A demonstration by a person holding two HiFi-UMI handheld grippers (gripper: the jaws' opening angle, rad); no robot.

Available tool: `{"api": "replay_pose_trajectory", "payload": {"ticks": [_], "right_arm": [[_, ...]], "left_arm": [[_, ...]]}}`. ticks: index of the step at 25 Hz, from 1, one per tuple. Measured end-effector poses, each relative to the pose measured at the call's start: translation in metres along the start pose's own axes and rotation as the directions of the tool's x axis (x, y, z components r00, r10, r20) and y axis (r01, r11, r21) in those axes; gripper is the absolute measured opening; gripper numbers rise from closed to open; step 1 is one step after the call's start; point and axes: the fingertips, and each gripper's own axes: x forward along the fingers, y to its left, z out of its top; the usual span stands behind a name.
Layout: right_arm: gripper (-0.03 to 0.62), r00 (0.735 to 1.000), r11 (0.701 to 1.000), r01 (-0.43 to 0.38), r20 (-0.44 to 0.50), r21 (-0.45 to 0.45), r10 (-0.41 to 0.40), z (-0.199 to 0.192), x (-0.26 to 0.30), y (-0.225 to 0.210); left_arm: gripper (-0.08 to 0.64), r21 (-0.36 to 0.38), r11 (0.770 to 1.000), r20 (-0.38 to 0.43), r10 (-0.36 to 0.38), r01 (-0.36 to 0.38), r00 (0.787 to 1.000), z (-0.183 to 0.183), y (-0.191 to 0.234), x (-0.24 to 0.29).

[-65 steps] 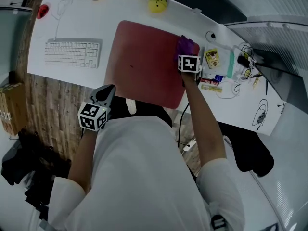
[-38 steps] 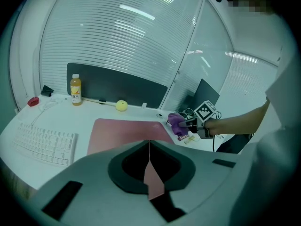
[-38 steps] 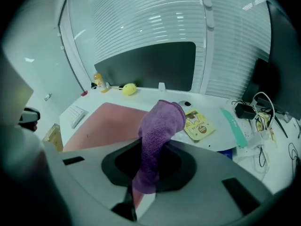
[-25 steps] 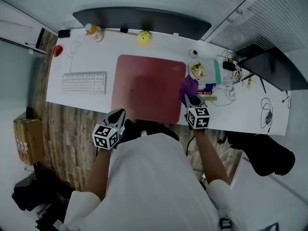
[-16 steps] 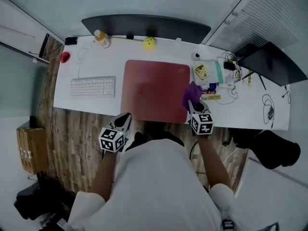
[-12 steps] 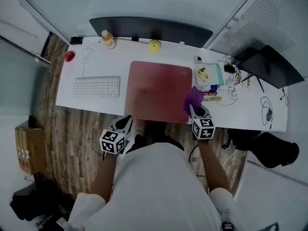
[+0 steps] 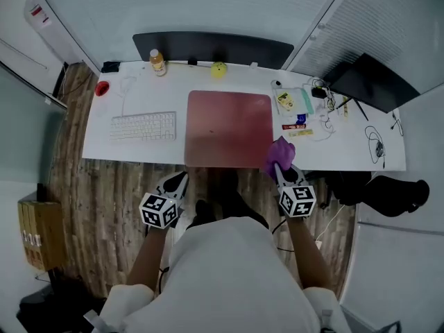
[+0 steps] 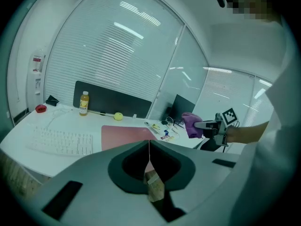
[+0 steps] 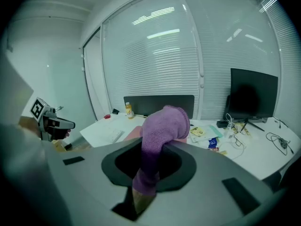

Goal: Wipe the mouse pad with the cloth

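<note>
Right gripper (image 7: 277, 165) jaws clamped on purple cloth (image 7: 278, 154) | left gripper (image 7: 179, 181) jaws together, nothing between | both hang off the near edge of the desk (image 7: 350, 152) | cloth off red mouse pad (image 7: 229, 127), near its front right corner | step: probably between strokes; pad too far away to judge clean | next: lower cloth flat onto pad.

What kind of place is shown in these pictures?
Probably an office: a long white desk carries a keyboard, a red mouse pad and a monitor, and blinds cover the glass walls behind.
</note>
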Motion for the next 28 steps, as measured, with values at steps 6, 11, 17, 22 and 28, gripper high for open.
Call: {"api": "replay_pose_trajectory", "payload": {"ticks": [6,11,17,22,28], "right_arm": [[0.074,0.999,1.000,0.031,0.019,0.000,-0.031,-0.009,-0.040,0.004],[0.074,0.998,1.000,0.020,0.054,-0.008,-0.020,-0.005,-0.053,-0.001],[0.074,0.996,1.000,-0.001,0.090,-0.023,0.003,0.009,-0.068,-0.026],[0.074,0.994,0.999,-0.023,0.101,-0.049,0.028,0.015,-0.084,-0.044],[0.074,0.991,0.997,-0.045,0.123,-0.056,0.052,0.024,-0.089,-0.050]], "left_arm": [[0.020,0.037,0.999,0.005,-0.038,0.038,0.999,0.000,-0.022,-0.006],[0.020,0.078,0.996,0.033,-0.038,0.036,0.999,0.010,-0.046,-0.007],[0.020,0.072,0.997,0.072,0.020,-0.025,0.997,0.022,-0.062,-0.007],[0.020,0.070,0.996,0.099,0.055,-0.062,0.994,0.025,-0.075,-0.005],[0.020,0.064,0.994,0.117,0.081,-0.089,0.990,0.028,-0.086,-0.010]]}}
